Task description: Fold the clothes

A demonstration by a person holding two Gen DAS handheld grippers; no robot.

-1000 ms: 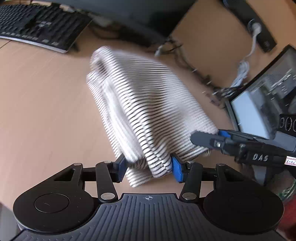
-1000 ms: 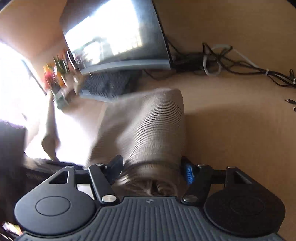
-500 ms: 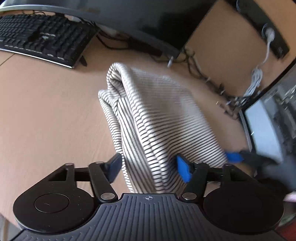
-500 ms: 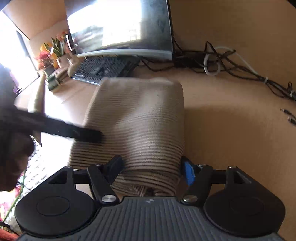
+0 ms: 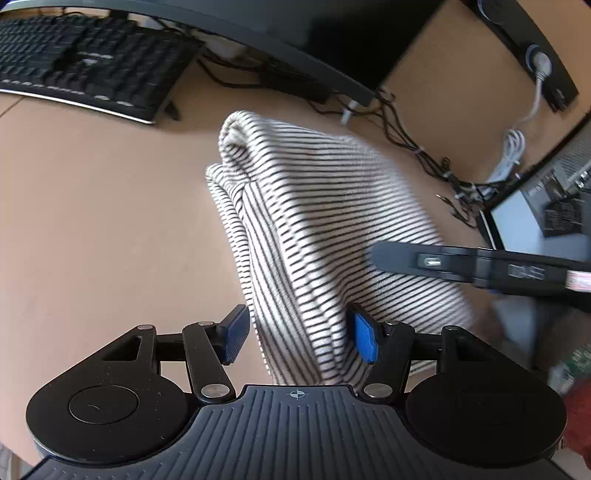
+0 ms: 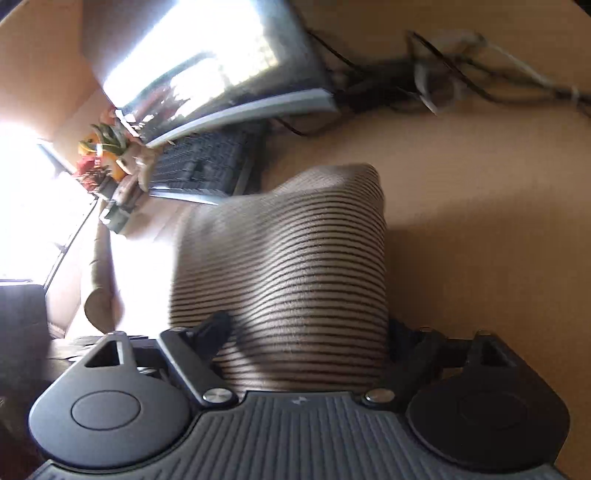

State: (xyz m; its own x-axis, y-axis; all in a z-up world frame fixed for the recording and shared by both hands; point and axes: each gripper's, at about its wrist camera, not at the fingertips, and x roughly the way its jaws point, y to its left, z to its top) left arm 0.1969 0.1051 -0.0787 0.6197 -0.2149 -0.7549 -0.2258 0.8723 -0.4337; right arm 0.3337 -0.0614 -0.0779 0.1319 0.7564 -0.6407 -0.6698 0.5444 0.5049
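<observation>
Striped cream-and-black knit garment [image 5: 317,236] lies folded on the tan wooden bench [image 5: 110,229], between both grippers' fingers; left gripper [image 5: 299,332] released, right gripper [image 6: 306,339] just widening, released too

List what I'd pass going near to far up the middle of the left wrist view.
Left claw → folded striped garment lying between its fingers → bare desk → tangle of cables → dark monitor at the back.

The left claw [image 5: 297,334] is black plastic with a ribbed top, round side discs, silver screws and blue finger pads [image 5: 364,338]. The right claw [image 6: 306,341] looks the same.
</observation>
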